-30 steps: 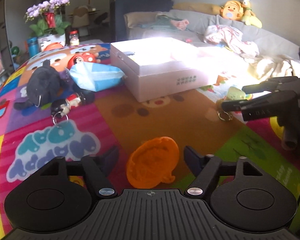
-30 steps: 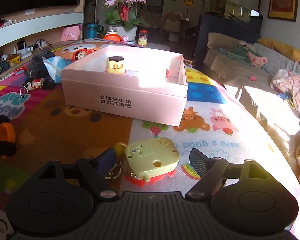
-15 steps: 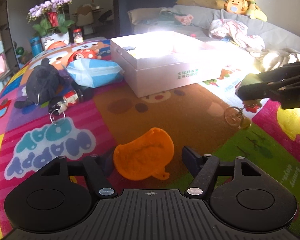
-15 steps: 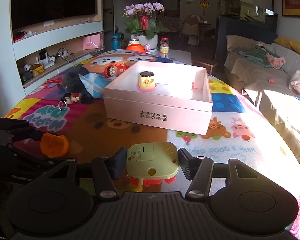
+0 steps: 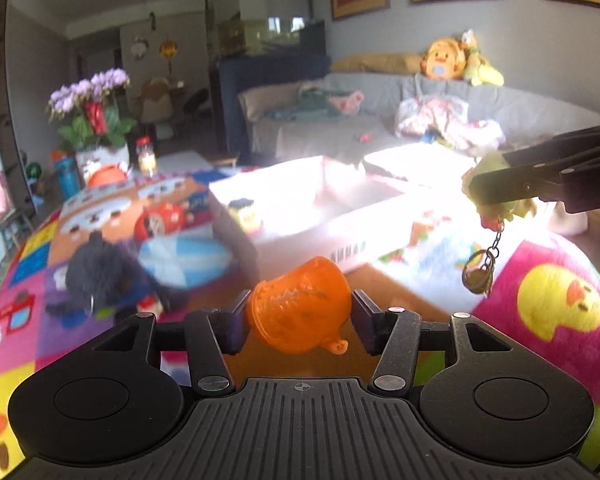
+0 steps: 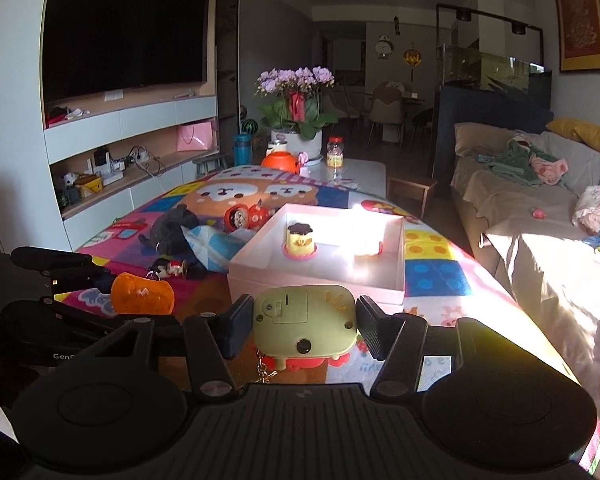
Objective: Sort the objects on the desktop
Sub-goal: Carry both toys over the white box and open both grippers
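Note:
My left gripper (image 5: 300,318) holds an orange ribbed toy (image 5: 300,308) clear of the colourful mat; its jaws are still closing, with the pads pressed on the toy's sides. The same toy (image 6: 142,294) shows at the left of the right wrist view. My right gripper (image 6: 304,326) is shut on a pale green boxy toy (image 6: 306,310) with red feet. In the left wrist view that toy (image 5: 490,166) hangs a chain and keyring (image 5: 478,276). An open pink box (image 6: 316,282) lies ahead of both grippers, with a yellow pudding toy (image 6: 299,240) inside.
On the mat left of the box lie a black plush (image 6: 172,228), a blue packet (image 5: 184,256), a red doll (image 6: 246,216) and a small figure keychain (image 6: 170,268). A flower pot (image 6: 296,136) stands at the far end. A sofa (image 6: 520,208) runs along the right.
The left jaws closed on the orange toy and raised it off the mat. The right gripper gripped the green toy and rose with it, the keyring now dangling.

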Available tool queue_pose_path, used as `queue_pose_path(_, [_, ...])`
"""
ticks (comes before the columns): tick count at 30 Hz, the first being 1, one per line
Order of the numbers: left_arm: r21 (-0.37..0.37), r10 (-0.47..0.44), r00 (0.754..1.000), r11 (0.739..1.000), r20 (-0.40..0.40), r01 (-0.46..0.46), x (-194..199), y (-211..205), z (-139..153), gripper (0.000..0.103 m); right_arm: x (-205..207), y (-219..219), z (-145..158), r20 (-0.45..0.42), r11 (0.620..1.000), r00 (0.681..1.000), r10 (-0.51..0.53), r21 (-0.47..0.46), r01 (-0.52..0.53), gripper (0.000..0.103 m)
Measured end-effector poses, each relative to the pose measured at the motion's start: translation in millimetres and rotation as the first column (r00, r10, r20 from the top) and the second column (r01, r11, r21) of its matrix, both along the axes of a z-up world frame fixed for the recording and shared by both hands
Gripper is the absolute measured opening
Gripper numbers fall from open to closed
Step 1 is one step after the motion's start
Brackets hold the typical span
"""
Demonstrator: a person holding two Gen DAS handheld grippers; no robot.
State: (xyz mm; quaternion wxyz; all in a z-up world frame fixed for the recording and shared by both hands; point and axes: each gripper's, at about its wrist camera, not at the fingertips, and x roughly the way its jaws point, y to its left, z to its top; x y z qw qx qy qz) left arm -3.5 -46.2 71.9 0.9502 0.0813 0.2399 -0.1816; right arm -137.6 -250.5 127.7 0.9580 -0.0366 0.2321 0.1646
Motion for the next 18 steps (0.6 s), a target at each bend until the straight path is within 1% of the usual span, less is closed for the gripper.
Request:
queue_pose_path(3, [0.0, -0.008, 0.999, 1.0, 0.052, 0.008, 14, -6, 15, 0.057, 8, -6, 12, 0.042, 1.0, 0.999, -0.021, 0.016, 0.02, 0.056])
queue_pose_path(6, [0.01, -0.014, 0.992, 1.0, 0.125, 0.012, 38, -15, 30, 0.057, 31, -8, 27, 0.096, 0.999, 0.994, -0.046, 0.024, 0.044, 0.056])
queue_pose_path(9, [-0.013, 0.003, 0.986, 1.0, 0.169, -0.001, 74, -24, 49, 0.058, 68, -9, 45, 0.118, 0.996, 0.991, -0.062, 0.064, 0.054, 0.056])
queue_pose_path(11, [-0.029, 0.013, 0.984, 1.0, 0.176, -0.008, 98, -30, 56, 0.062, 99, -9, 53, 0.103, 0.993, 0.991, -0.08, 0.089, 0.071, 0.056])
queue_pose_path(12, [-0.028, 0.03, 0.984, 0.999, 0.175, -0.025, 106, -32, 56, 0.069, 112, -10, 55, 0.091, 0.991, 0.992, -0.093, 0.102, 0.083, 0.059])
queue_pose_path(13, [-0.03, 0.057, 0.984, 0.998, 0.167, -0.053, 110, -30, 55, 0.073, 120, -10, 56, 0.086, 0.988, 0.99, -0.115, 0.113, 0.105, 0.066])
queue_pose_path(14, [-0.043, 0.076, 0.985, 0.997, 0.153, -0.071, 110, -25, 52, 0.075, 126, -9, 54, 0.092, 0.985, 0.986, -0.14, 0.115, 0.129, 0.068])
queue_pose_path(16, [-0.063, 0.082, 0.989, 0.995, 0.123, -0.075, 102, -10, 39, 0.087, 126, -6, 47, 0.112, 0.986, 0.983, -0.146, 0.103, 0.134, 0.068])
queue_pose_path(18, [-0.03, 0.116, 0.988, 0.993, 0.1, -0.114, 90, 4, 19, 0.088, 121, 1, 34, 0.115, 0.99, 0.985, -0.126, 0.083, 0.117, 0.068])
